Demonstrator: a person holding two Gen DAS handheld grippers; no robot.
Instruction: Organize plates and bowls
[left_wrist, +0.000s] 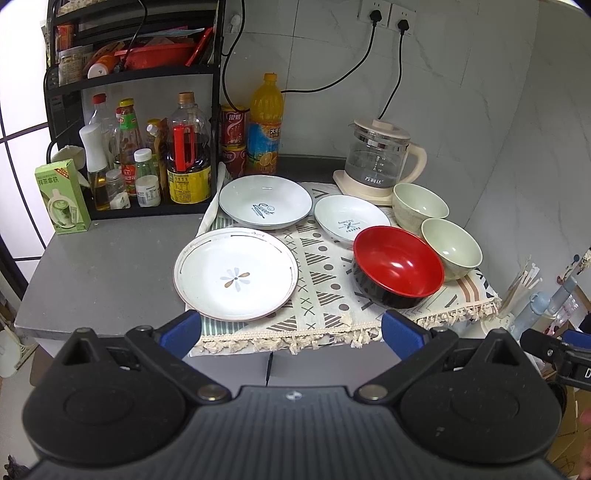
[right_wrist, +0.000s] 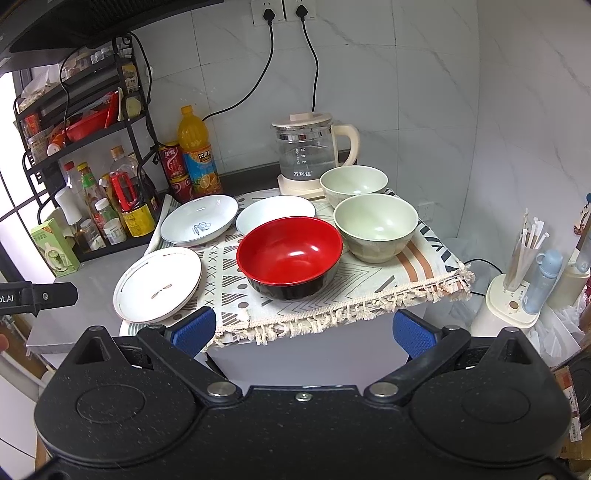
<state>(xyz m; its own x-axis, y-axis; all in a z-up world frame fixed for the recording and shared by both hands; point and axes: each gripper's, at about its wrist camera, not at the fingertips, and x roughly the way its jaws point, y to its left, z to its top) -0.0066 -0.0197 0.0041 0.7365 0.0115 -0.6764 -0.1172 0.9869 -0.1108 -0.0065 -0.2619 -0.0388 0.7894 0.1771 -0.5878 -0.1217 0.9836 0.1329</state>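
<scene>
Six dishes unsorted on the bench cloth.
Three plates (left_wrist: 235, 273) at the left edge, three bowls (right_wrist: 290, 254) at the right; nothing stacked. Left gripper (left_wrist: 291, 330) and right gripper (right_wrist: 303, 328): jaws open, empty.

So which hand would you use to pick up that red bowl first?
Probably the right. The right gripper faces the red bowl almost head-on, jaws open. From the left gripper, the red bowl sits off to the right, the flower plate nearer.
</scene>
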